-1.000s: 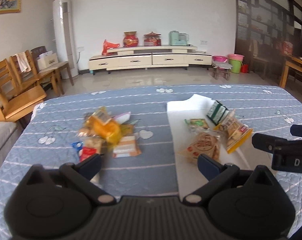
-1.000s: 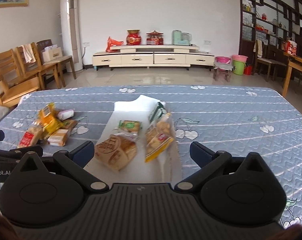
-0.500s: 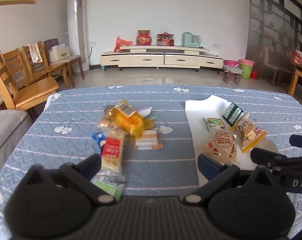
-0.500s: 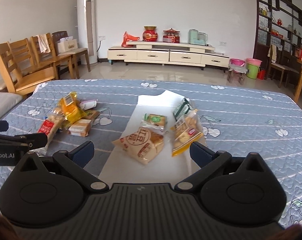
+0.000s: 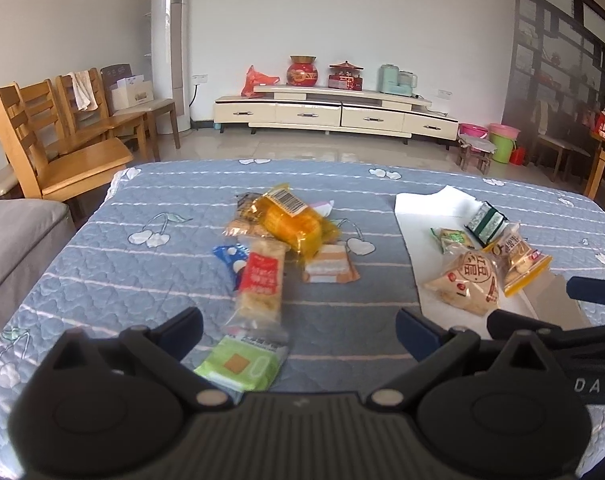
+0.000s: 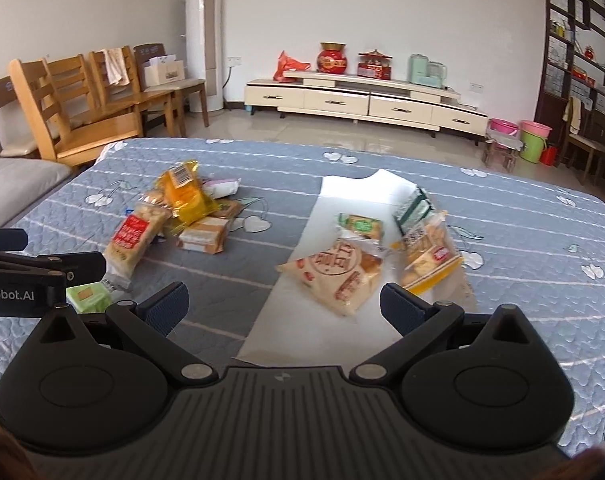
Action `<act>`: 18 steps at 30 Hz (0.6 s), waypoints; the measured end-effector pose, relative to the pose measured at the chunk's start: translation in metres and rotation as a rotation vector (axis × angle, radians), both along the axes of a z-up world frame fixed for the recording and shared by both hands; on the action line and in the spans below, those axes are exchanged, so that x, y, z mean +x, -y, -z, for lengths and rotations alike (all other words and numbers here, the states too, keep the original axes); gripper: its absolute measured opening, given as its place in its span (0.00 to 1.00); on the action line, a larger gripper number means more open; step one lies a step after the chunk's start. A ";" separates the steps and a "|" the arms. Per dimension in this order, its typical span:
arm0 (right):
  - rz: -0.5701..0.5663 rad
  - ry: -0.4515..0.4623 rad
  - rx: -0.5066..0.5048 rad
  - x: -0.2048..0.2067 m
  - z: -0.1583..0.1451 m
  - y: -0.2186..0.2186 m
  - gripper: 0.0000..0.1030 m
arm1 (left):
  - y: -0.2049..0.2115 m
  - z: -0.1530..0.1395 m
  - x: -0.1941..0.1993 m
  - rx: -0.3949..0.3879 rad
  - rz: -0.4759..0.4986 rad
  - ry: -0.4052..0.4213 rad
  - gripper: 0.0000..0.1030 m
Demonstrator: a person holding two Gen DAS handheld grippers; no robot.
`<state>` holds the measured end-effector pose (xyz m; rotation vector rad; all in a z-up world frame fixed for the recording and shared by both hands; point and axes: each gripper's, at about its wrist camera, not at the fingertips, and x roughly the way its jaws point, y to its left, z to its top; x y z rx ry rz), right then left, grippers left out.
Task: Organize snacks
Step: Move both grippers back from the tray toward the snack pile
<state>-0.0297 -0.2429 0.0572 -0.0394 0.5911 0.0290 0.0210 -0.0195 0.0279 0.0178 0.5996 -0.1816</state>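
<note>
A heap of snack packets lies on the blue quilted table: a yellow bag point(image 5: 292, 222), a red-labelled cracker pack point(image 5: 261, 285), a green packet point(image 5: 242, 366) and an orange wafer pack point(image 5: 328, 268). On a white sheet point(image 6: 334, 320) lie a round bread bag point(image 6: 338, 274), a biscuit bag point(image 6: 428, 254), a small green-label packet point(image 6: 360, 225) and a dark green packet point(image 6: 412, 206). My left gripper point(image 5: 298, 330) hangs open above the near end of the heap. My right gripper point(image 6: 282, 304) is open over the sheet's near edge.
Wooden chairs point(image 5: 58, 148) stand past the table's left side, with a grey cushion point(image 5: 10, 240) nearer. A low TV cabinet point(image 5: 334, 114) lines the far wall. Buckets point(image 5: 502, 144) and a small stool sit at the right. The right gripper's fingers point(image 5: 594, 290) show in the left wrist view.
Both grippers have drawn back and swung left, so the table looks farther away and more of the left heap shows, including the green packet. Both stay open and hold nothing.
</note>
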 end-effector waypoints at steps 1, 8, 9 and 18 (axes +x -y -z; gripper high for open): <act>-0.007 -0.002 -0.001 0.001 0.000 -0.002 1.00 | -0.001 0.001 0.000 0.001 -0.004 -0.002 0.99; -0.048 -0.011 -0.013 0.005 0.007 -0.016 1.00 | -0.013 0.008 0.005 -0.002 -0.036 -0.014 0.99; -0.051 -0.013 -0.013 0.006 0.008 -0.016 1.00 | -0.014 0.010 0.007 0.002 -0.043 -0.016 0.99; -0.052 -0.030 0.001 0.009 0.018 -0.015 1.00 | -0.020 0.028 0.050 0.062 -0.086 -0.045 0.99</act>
